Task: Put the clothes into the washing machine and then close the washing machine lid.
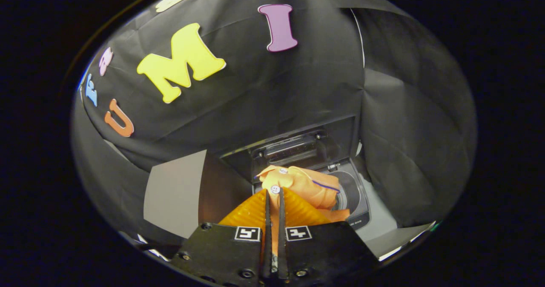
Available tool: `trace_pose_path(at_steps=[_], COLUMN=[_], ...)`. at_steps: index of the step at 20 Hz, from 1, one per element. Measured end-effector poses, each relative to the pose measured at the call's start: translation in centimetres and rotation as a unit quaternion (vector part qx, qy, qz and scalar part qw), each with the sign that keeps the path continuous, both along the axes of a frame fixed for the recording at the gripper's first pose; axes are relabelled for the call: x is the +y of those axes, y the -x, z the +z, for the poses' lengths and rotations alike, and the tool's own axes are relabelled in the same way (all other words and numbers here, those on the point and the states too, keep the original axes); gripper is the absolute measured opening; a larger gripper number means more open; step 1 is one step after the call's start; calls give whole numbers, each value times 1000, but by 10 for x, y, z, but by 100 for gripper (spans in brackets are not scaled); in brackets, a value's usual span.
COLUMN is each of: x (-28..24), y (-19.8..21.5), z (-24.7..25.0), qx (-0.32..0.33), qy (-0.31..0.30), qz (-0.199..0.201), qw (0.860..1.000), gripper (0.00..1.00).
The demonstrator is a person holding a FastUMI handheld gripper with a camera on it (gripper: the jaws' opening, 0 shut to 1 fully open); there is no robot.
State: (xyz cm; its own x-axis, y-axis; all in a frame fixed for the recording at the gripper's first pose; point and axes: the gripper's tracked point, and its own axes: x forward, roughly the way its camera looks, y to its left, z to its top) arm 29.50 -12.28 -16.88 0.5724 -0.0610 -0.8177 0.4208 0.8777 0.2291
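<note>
- Our gripper [274, 197] has its fingers pinched nearly together on the orange buttoned garment [300, 185].
- The garment hangs over the open washing machine [355, 202], lid [294, 148] raised.
- Loading step, we judge; next we lower and release it into the drum.

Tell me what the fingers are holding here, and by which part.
The gripper is shut on the orange garment, both fingers pinching a fold near its white button. The rest hangs ahead over the washing machine, lid open.
</note>
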Motion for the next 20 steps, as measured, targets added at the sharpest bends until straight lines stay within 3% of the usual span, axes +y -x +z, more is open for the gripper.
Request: trace_pose_path(at_steps=[7, 14, 20], x=[-16, -24, -16], y=[-5, -17, -20], z=[-51, -110, -153], qx=[36, 84, 115], qy=[2, 55, 45], qz=[-8, 16, 30], qw=[999, 995, 992], gripper=[9, 9, 9])
